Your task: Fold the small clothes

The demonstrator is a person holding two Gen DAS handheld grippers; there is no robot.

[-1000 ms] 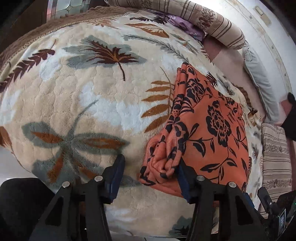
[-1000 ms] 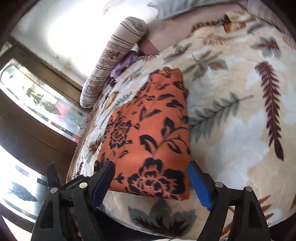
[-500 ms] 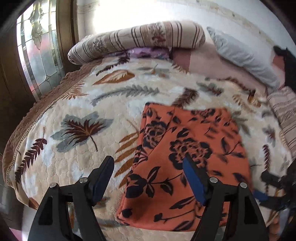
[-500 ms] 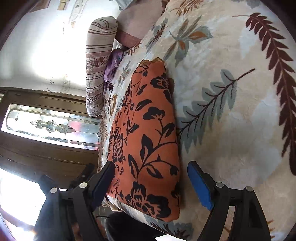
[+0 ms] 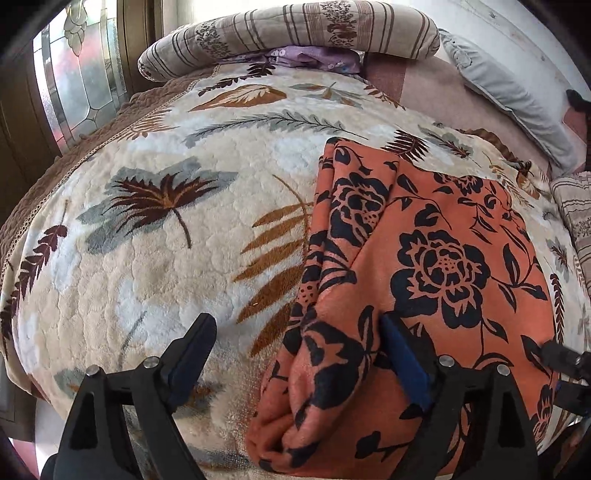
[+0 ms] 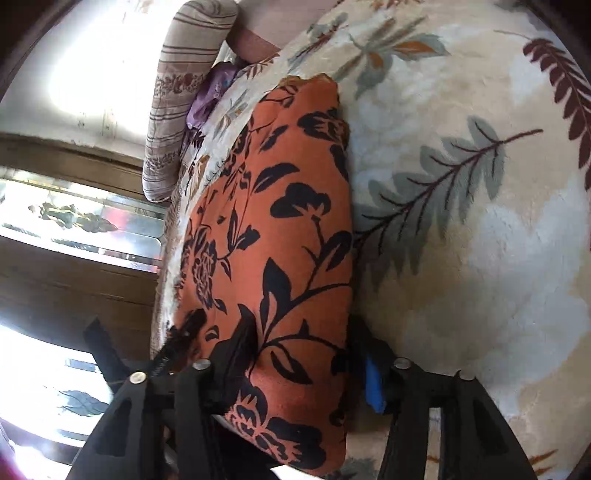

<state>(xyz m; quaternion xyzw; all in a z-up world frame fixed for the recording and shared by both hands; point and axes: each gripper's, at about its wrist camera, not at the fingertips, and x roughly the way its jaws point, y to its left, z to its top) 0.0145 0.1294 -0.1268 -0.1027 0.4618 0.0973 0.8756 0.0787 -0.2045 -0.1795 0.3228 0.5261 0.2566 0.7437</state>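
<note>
On leaf-patterned blanket (image 5: 155,266), folded orange floral garment (image 5: 424,258); stained-glass window (image 5: 81,74) beyond.

The bed's blanket (image 5: 155,258) lies bare and passable left of the folded orange cloth (image 5: 443,266). Along the head edge, a striped bolster (image 5: 288,33) and grey pillow (image 5: 506,92) block passage.

Folded cloth (image 5: 436,266) on blanket (image 5: 155,266), bolster (image 5: 288,37) behind it

One orange floral garment (image 5: 436,266), one blanket (image 5: 155,258), three pillows (image 5: 295,33).
</note>
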